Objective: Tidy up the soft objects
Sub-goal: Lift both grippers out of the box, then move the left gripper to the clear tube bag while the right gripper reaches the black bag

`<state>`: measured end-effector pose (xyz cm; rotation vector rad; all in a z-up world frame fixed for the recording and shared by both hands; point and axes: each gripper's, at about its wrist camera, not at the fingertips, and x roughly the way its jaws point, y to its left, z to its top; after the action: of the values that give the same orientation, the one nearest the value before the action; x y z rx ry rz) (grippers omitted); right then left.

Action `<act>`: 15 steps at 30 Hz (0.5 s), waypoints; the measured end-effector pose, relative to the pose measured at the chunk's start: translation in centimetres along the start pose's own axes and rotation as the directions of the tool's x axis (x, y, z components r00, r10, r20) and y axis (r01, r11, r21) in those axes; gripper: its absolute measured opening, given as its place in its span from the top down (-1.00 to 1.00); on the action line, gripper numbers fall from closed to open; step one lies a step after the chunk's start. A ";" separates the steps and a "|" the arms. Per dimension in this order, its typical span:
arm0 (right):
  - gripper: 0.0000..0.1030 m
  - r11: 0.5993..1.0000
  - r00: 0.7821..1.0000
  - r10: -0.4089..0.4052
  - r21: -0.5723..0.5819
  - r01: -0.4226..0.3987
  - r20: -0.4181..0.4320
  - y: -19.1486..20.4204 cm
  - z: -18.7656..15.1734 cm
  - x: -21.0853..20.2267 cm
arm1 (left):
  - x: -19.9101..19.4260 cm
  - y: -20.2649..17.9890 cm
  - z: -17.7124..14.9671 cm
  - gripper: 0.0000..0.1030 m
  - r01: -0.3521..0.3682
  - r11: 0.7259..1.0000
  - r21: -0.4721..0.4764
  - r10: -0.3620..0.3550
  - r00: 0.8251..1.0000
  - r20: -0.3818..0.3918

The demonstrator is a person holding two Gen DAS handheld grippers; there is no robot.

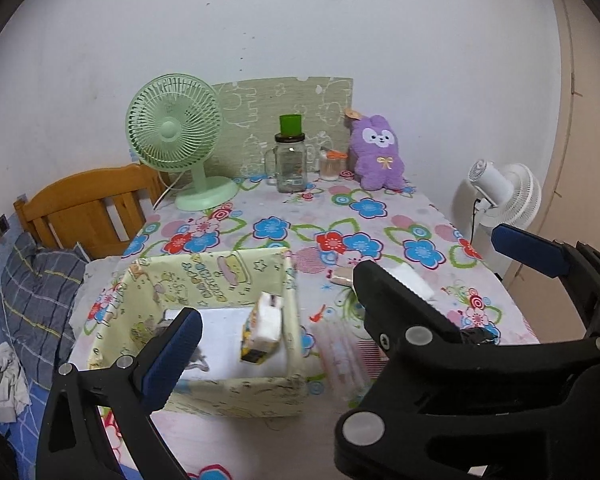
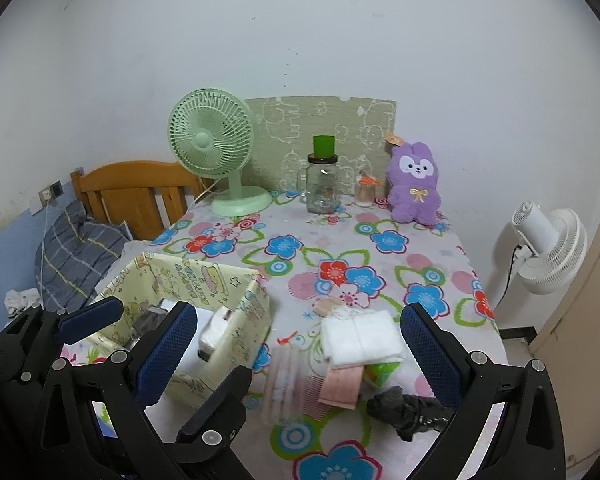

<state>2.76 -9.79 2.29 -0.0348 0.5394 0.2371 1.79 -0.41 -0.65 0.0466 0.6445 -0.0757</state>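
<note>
Right wrist | right claw [image 2: 300, 344] open, empty | left claw [image 1: 280, 300] open by yellow box [image 2: 256, 300] rim

Worktop [image 2: 420, 240]: smooth floral cloth cover, matt. Storage box [image 2: 204, 276]: printed fabric walls, soft. Plush rabbit [image 2: 414, 188]: fuzzy purple pile. Jar [image 2: 322, 192]: clear glossy glass. Desk fan [image 2: 210, 140]: smooth green plastic. Headboard [image 2: 136, 188]: varnished wood. Folded white cloth [image 2: 358, 338]: soft, matt.

A home bedroom: wooden bed headboard [image 2: 140, 192], pillow [image 2: 80, 248], floral-clothed table [image 2: 420, 248].
</note>
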 end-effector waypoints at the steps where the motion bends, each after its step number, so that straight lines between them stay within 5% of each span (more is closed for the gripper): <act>1: -1.00 1.000 1.000 -0.002 0.001 0.002 -0.001 -0.3 -0.2 -0.1 | 0.0 -0.4 -0.1 -0.99 0.002 1.000 0.001 -0.002 1.000 -0.001; 15: -1.00 0.994 0.994 -0.104 0.011 0.105 -0.010 -3.6 -3.2 -0.4 | 1.8 -4.4 -2.2 -1.00 0.033 0.998 0.046 -0.031 0.998 -0.048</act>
<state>1.70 -13.68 -0.34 -0.0532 0.5466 0.1318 1.57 -4.77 -3.56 0.0835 0.6906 -0.1210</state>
